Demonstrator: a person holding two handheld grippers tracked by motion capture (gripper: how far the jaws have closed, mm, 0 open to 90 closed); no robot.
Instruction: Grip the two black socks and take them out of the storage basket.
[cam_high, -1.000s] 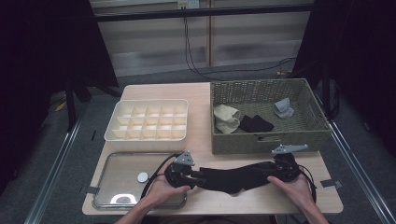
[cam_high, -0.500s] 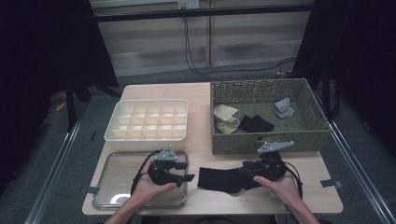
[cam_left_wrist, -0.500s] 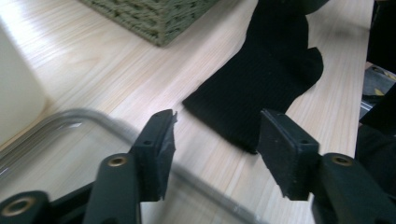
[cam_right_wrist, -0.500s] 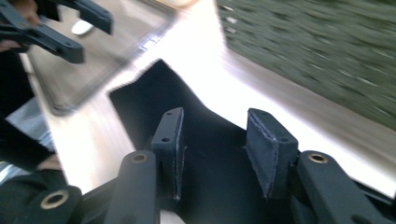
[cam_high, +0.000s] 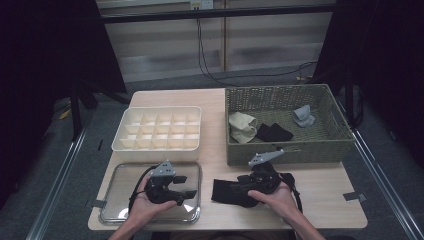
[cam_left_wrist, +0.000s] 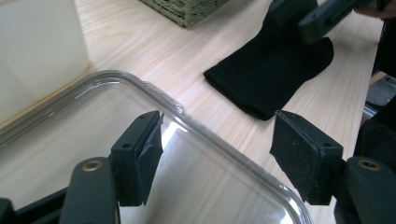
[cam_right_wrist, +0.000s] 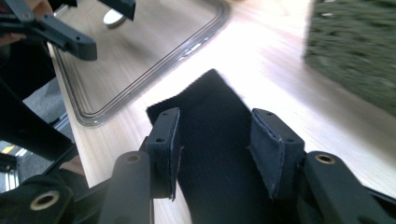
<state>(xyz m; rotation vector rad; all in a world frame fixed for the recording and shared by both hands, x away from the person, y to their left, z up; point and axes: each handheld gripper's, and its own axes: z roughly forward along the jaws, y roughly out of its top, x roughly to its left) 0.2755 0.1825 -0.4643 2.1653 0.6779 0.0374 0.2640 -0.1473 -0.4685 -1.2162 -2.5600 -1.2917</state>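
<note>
Left tongs (cam_high: 186, 187) off one black sock (cam_high: 223, 190)

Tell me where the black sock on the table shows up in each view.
High view: black sock at bottom centre, under the right gripper.
Left gripper view: upper right, past the clear lid.
Right gripper view: centre, between the open jaws.
Shared landmark: the lid's corner beside the sock.
</note>
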